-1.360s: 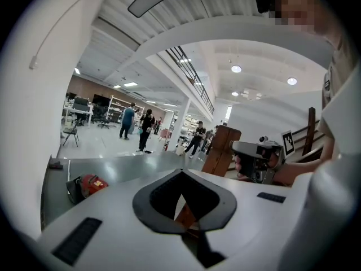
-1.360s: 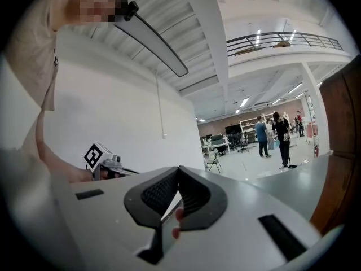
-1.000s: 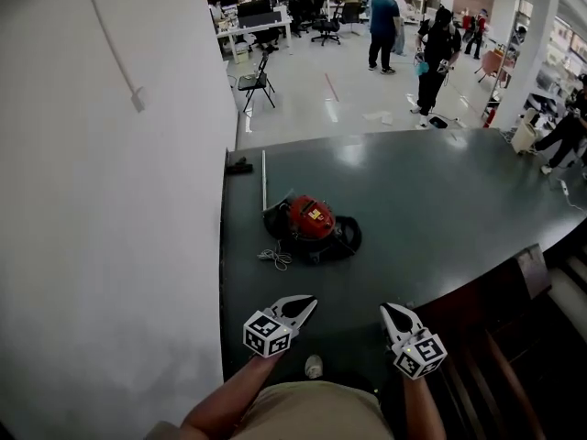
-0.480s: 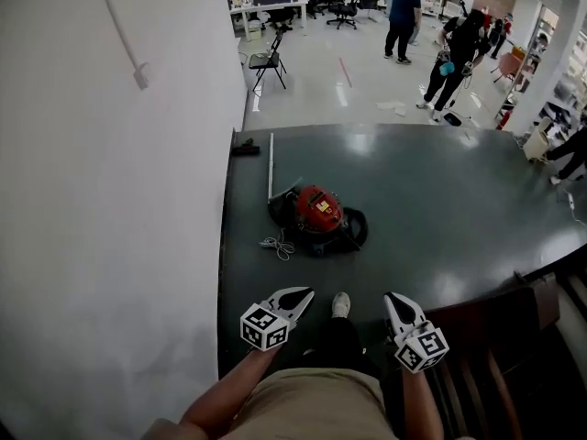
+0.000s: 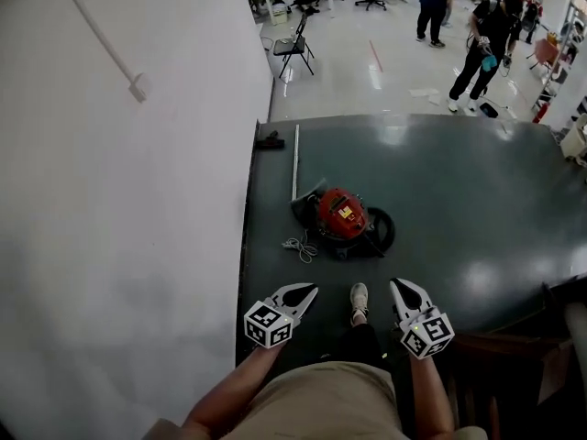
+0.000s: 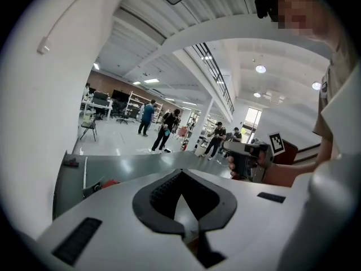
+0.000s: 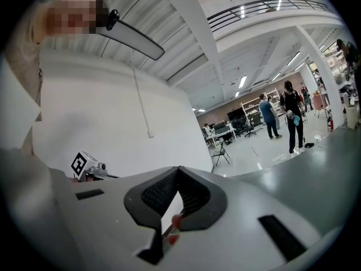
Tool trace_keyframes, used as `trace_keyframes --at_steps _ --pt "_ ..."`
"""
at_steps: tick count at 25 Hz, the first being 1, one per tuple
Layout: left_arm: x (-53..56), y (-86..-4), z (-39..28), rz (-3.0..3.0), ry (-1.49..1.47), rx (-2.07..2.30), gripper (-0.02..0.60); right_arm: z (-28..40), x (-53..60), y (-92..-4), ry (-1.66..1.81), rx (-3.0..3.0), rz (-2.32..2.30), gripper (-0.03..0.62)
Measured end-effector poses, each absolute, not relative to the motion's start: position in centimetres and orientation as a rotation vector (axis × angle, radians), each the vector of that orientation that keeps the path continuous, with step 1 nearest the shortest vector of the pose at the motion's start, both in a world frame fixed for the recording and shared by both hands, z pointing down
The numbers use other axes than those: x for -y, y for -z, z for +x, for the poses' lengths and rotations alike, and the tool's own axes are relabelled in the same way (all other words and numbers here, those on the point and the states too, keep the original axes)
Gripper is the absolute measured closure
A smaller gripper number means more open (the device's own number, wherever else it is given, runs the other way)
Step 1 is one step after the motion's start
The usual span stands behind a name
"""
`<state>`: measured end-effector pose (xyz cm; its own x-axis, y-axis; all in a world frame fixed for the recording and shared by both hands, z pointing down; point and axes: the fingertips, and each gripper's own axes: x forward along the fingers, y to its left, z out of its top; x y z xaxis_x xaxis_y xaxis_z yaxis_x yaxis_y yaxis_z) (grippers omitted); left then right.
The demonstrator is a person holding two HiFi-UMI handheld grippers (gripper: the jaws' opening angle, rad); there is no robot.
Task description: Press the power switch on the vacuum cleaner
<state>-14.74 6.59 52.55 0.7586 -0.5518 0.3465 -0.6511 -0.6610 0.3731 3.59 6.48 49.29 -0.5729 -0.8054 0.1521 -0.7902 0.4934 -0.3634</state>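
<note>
The red and black vacuum cleaner (image 5: 344, 218) lies on the dark green floor (image 5: 459, 209), well ahead of both grippers. In the left gripper view only a sliver of the vacuum cleaner (image 6: 110, 182) shows above the jaws. My left gripper (image 5: 307, 291) and right gripper (image 5: 401, 287) hang at waist height, side by side, far short of the vacuum. Both are shut with nothing between the jaws. The left gripper (image 6: 181, 173) and right gripper (image 7: 179, 169) each point out over the room.
A white wall (image 5: 119, 200) runs along the left. A metal tube (image 5: 294, 161), a black nozzle (image 5: 269, 140) and a coiled cord (image 5: 300, 244) lie by the vacuum. My shoe (image 5: 359, 299) stands on the floor. Wooden furniture (image 5: 514, 356) is at right. People (image 5: 486, 44) and a chair (image 5: 295, 49) stand beyond.
The view has swung and moved forward: the vacuum now sits further right and nearer in the picture, and a shoe has stepped into sight. Both grippers stay shut, held low.
</note>
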Motion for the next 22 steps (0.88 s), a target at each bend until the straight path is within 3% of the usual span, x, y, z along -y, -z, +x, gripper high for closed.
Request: trace_keyframes --at_steps 15,22 --pt "13.2 -54.1 -7.9 2.389 -0.403 0.99 0.575 12.0 15.9 -51.3 0.764 -2.604 -1.418 0.585" --pt "19.2 -57.1 -7.4 2.356 -0.412 1.044 0.575 12.0 22.7 -58.6 0.817 -2.742 -1.428 0.584"
